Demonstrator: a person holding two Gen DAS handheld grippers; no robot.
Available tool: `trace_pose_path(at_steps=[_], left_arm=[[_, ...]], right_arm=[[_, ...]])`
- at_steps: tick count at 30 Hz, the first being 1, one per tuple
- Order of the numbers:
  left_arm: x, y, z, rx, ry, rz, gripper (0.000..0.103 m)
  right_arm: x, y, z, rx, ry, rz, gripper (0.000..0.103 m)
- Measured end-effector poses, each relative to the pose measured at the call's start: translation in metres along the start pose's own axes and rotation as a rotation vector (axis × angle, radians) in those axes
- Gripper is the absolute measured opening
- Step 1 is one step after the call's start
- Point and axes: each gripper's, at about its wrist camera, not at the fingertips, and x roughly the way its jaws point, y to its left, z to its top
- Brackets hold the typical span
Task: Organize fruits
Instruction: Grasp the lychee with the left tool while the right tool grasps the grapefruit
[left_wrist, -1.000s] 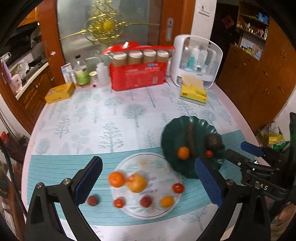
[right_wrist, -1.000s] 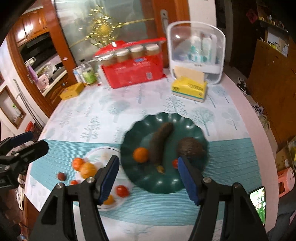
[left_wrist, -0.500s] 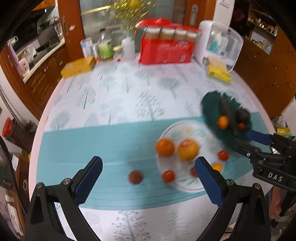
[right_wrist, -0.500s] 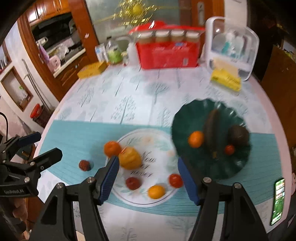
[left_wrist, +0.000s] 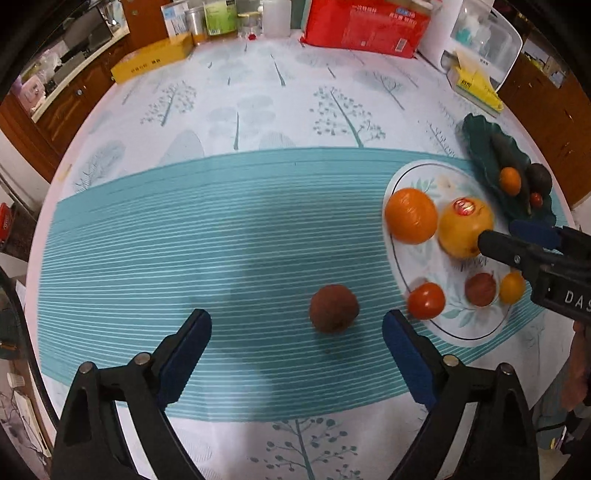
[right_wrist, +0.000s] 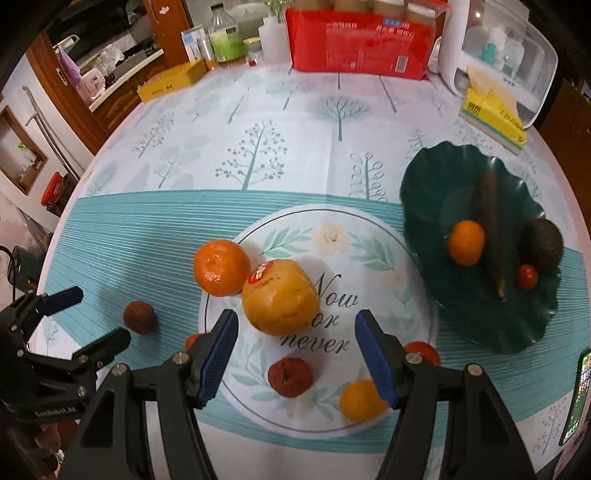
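A small brown round fruit (left_wrist: 333, 309) lies on the teal cloth left of the white plate (left_wrist: 424, 264); it also shows in the right wrist view (right_wrist: 139, 316). My left gripper (left_wrist: 296, 345) is open, low over the cloth, the brown fruit just ahead between its jaws. The white plate (right_wrist: 373, 254) holds an orange (right_wrist: 221, 267), a large yellow fruit with a sticker (right_wrist: 280, 297), a dark red fruit (right_wrist: 290, 376), a small yellow fruit (right_wrist: 362, 400) and red tomatoes. My right gripper (right_wrist: 295, 356) is open and empty, close above the plate just behind the yellow fruit.
A dark green leaf-shaped dish (right_wrist: 443, 184) to the right holds a small orange (right_wrist: 466, 242), a long dark vegetable, an avocado (right_wrist: 543, 242) and a cherry tomato. A red package (right_wrist: 360, 40), bottles, yellow boxes and a white container stand at the table's back. A phone (right_wrist: 576, 398) lies at the right edge.
Both grippers swung left and dropped closer to the table. The left one now frames the brown fruit; the right one moved from the green dish to the white plate.
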Motion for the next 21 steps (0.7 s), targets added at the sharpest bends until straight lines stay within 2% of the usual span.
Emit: trace_pose_path(at_steps=[1, 3, 10, 11, 13, 14, 15, 21], left_arm=[[0.003, 0.0, 0.0, 0.001, 0.002, -0.003, 0.089], [0.013, 0.0, 0.001, 0.008, 0.017, -0.022, 0.076], [0.024, -0.008, 0.004, 0.04, 0.03, -0.061, 0.05], [0.025, -0.01, 0.004, 0.044, 0.031, -0.07, 0.043], [0.026, -0.014, 0.005, 0.059, 0.025, -0.066, 0.034], [0.026, -0.016, 0.005, 0.064, 0.023, -0.063, 0.029], [0.027, -0.017, 0.006, 0.066, 0.022, -0.062, 0.029], [0.028, -0.015, 0.009, 0.049, 0.027, -0.091, 0.028]], right_arm=[[0.003, 0.0, 0.001, 0.0, 0.005, 0.0, 0.066], [0.011, 0.002, 0.002, -0.004, 0.018, -0.002, 0.066], [0.029, 0.006, 0.006, -0.01, 0.038, -0.013, 0.066], [0.03, 0.007, 0.006, -0.012, 0.04, -0.012, 0.066], [0.033, 0.008, 0.006, -0.019, 0.04, -0.014, 0.064], [0.033, 0.009, 0.006, -0.022, 0.039, -0.006, 0.059], [0.034, 0.009, 0.006, -0.025, 0.039, 0.004, 0.052], [0.032, 0.016, 0.005, -0.062, 0.02, -0.015, 0.048]])
